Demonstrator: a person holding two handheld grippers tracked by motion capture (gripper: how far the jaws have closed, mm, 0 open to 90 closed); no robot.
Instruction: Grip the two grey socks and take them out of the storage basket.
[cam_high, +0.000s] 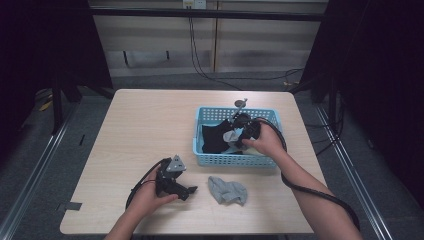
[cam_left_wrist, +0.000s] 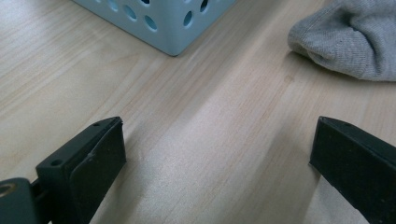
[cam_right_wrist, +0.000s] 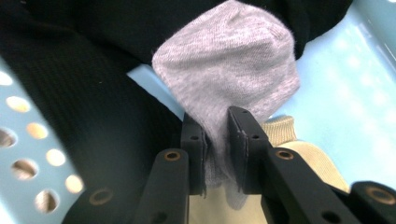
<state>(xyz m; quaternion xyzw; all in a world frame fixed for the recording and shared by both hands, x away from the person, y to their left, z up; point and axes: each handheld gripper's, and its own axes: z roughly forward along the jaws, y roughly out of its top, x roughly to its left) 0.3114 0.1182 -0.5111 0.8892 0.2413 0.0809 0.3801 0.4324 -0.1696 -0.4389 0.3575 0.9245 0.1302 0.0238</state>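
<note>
The pale wooden table (cam_high: 145, 125) is carrying a blue basket (cam_high: 235, 159). Inside it my right gripper (cam_right_wrist: 216, 135) is clamping a grey sock (cam_right_wrist: 229, 70) — one sock (cam_high: 227, 190) already lying just outside, dark clothes (cam_high: 215, 137) remaining — my left gripper (cam_high: 192, 190) is waiting beside the basket, jaws wide apart.

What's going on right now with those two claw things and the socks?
Right gripper shut on light grey sock inside blue basket. Left gripper open over bare table. Second grey sock lies on table beside basket. Nothing blocking.
</note>
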